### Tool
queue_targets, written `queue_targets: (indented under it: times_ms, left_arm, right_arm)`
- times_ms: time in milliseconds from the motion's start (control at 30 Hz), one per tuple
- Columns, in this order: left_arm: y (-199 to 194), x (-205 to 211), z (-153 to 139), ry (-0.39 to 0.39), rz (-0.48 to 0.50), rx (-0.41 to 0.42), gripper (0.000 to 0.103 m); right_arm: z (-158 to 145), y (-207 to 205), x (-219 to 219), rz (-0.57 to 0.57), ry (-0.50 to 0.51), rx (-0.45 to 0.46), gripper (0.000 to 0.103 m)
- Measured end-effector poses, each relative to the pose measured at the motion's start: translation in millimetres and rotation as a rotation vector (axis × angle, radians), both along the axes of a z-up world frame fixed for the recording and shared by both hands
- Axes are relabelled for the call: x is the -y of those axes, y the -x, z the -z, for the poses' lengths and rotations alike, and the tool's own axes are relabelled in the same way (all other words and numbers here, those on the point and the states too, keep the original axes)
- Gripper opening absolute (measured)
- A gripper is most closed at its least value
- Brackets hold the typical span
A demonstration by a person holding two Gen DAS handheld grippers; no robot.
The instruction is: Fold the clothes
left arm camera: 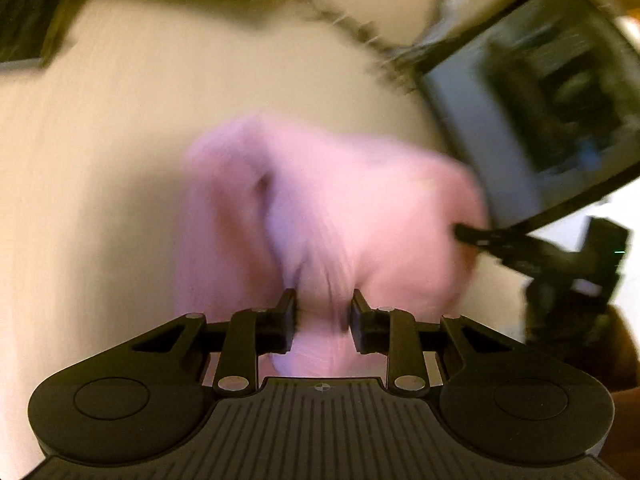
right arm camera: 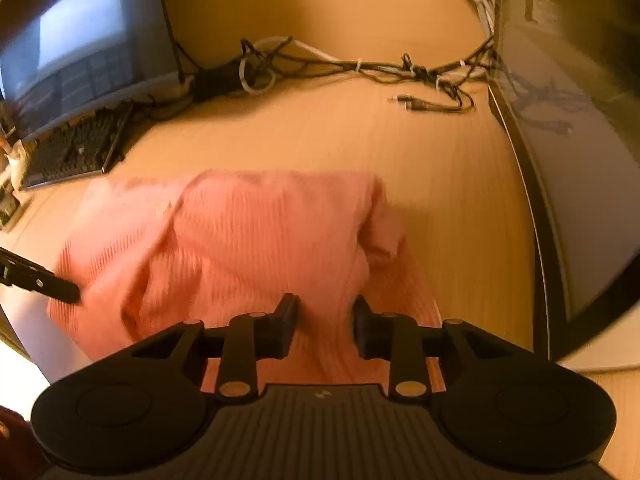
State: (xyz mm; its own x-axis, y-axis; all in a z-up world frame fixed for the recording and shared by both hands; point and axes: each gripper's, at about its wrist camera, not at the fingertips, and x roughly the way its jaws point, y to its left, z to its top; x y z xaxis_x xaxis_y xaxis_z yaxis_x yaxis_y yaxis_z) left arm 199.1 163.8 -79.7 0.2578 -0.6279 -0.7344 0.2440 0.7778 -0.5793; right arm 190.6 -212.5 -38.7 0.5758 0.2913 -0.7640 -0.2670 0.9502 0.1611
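Note:
A pink ribbed garment lies bunched on the light wooden desk. My right gripper is over its near edge with the jaws apart and fabric between them. In the blurred left wrist view the garment hangs in folds, and my left gripper has cloth bunched between its parted jaws. The right gripper's fingers touch the garment's right edge there. The left gripper's fingers touch its left edge in the right wrist view.
A monitor and a black keyboard stand at the back left. A tangle of cables runs along the back of the desk. A second dark screen stands on the right and also shows in the left wrist view.

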Motion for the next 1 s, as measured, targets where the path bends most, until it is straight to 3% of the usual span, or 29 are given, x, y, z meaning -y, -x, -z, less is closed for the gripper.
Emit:
queue_targets:
  times_ms: [67, 133, 233, 333, 400, 500, 567, 600, 633, 700, 767, 867, 933, 1000]
  left_arm:
    - [7.7, -7.0, 2.6, -0.019, -0.026, 0.002, 0.038]
    - [12.8, -12.5, -8.0, -0.016, -0.041, 0.038, 0.044]
    - [17.7, -20.5, -31.1, 0.024, -0.061, 0.116, 0.058]
    - [16.1, -15.8, -49.9, 0.066, -0.082, 0.193, 0.079]
    - [11.9, -7.6, -53.7, 0.069, -0.089, 0.220, 0.089]
    - [3.3, 2.3, -29.9, 0.027, -0.093, 0.164, 0.091]
    - [-0.3, 4.2, -11.3, 0.014, -0.101, 0.125, 0.091]
    - [-2.4, 6.6, -3.8, 0.014, -0.108, 0.114, 0.088]
    - [-4.4, 9.5, 1.1, 0.017, -0.110, 0.107, 0.085]
    - [-7.4, 17.5, 1.7, 0.032, -0.098, 0.109, 0.047]
    - [-9.8, 19.9, -8.2, 0.048, -0.098, 0.133, 0.036]
    - [-8.0, 11.1, -37.0, 0.039, -0.081, 0.213, 0.033]
    - [-5.0, 8.1, -41.0, -0.008, -0.052, 0.235, 0.033]
    - [-1.4, 8.2, -27.1, -0.065, -0.038, 0.195, 0.035]
  right_arm:
    - [-5.5, 3.5, 1.7, 0.001, -0.010, 0.014, 0.039]
    - [-13.9, 5.2, 5.1, 0.007, -0.022, 0.046, 0.056]
    - [-32.2, 11.0, 6.6, 0.002, -0.045, 0.116, 0.061]
    - [-37.3, 12.1, 7.4, -0.006, -0.079, 0.134, 0.076]
    - [-24.7, 11.3, 7.7, 0.005, -0.098, 0.098, 0.076]
    - [2.2, 11.8, 6.9, 0.041, -0.130, 0.027, 0.075]
    - [10.8, 17.4, 2.4, 0.044, -0.133, 0.020, 0.052]
    - [8.8, 20.4, -1.8, 0.028, -0.120, 0.032, 0.025]
    - [-0.1, 22.8, -3.0, 0.013, -0.118, 0.055, 0.017]
    - [-21.6, 27.6, -3.7, -0.013, -0.123, 0.107, 0.015]
    - [-43.7, 34.1, -3.4, -0.042, -0.123, 0.161, 0.015]
    - [-58.0, 42.3, -1.1, -0.082, -0.097, 0.193, 0.015]
    - [-41.4, 40.0, -0.6, -0.081, -0.074, 0.135, 0.016]
    - [-15.2, 36.6, -1.4, -0.064, -0.044, 0.049, 0.016]
